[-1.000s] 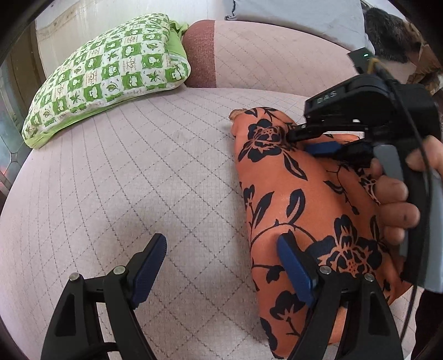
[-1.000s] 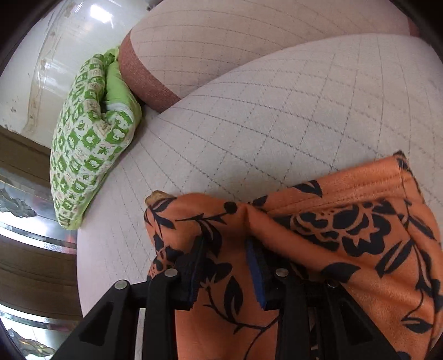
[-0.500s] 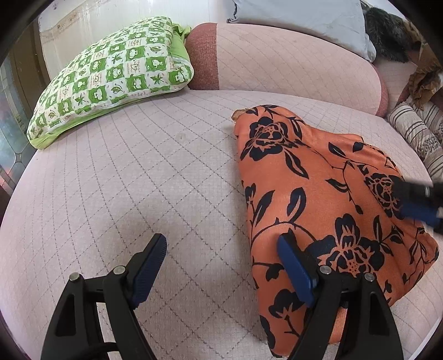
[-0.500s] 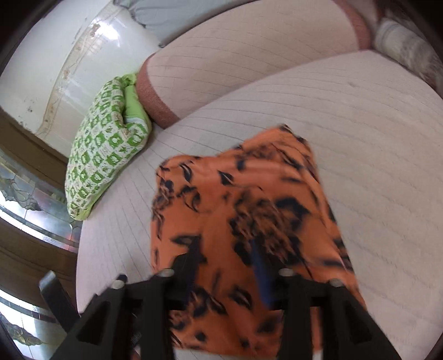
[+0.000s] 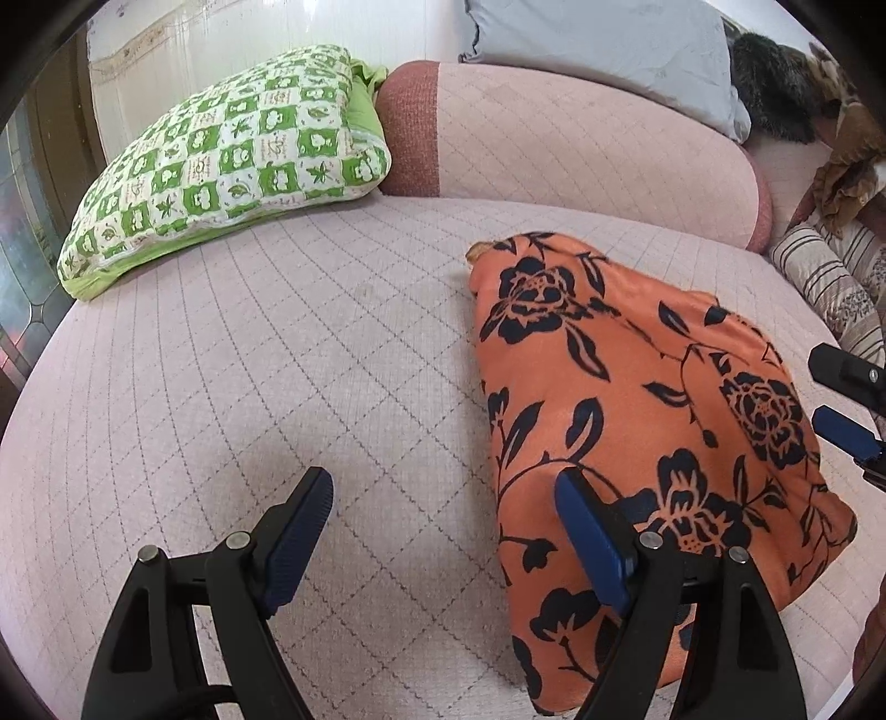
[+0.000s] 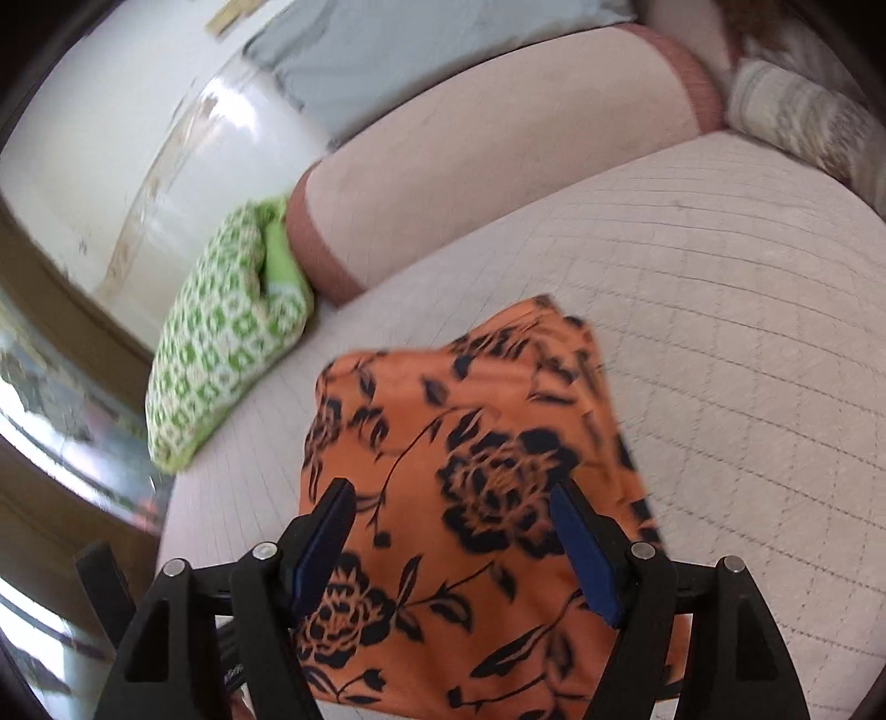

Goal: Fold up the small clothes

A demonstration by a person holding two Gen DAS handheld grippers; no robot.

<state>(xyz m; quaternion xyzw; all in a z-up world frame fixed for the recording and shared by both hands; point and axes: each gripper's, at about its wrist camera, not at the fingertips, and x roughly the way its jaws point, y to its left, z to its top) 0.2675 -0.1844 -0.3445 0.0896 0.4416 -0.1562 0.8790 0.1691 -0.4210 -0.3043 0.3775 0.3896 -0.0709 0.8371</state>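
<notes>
An orange garment with black flowers (image 5: 626, 399) lies folded on the pink quilted bed; it also shows in the right wrist view (image 6: 476, 476). My left gripper (image 5: 443, 531) is open and empty, its right finger (image 5: 592, 548) over the garment's near left edge, its left finger over bare bed. My right gripper (image 6: 451, 545) is open and empty above the garment's near part. Its fingertips (image 5: 841, 426) show at the right edge of the left wrist view, just off the garment's right side.
A green checked pillow (image 5: 221, 166) lies at the back left, also in the right wrist view (image 6: 221, 349). A pink bolster (image 5: 581, 144) runs along the back with a grey pillow (image 5: 603, 44) behind it. Striped cushions (image 5: 830, 277) sit at the right.
My right gripper let go of the garment's far part, opened, and pulled back toward the near right. The garment now lies flat. My left gripper has not moved.
</notes>
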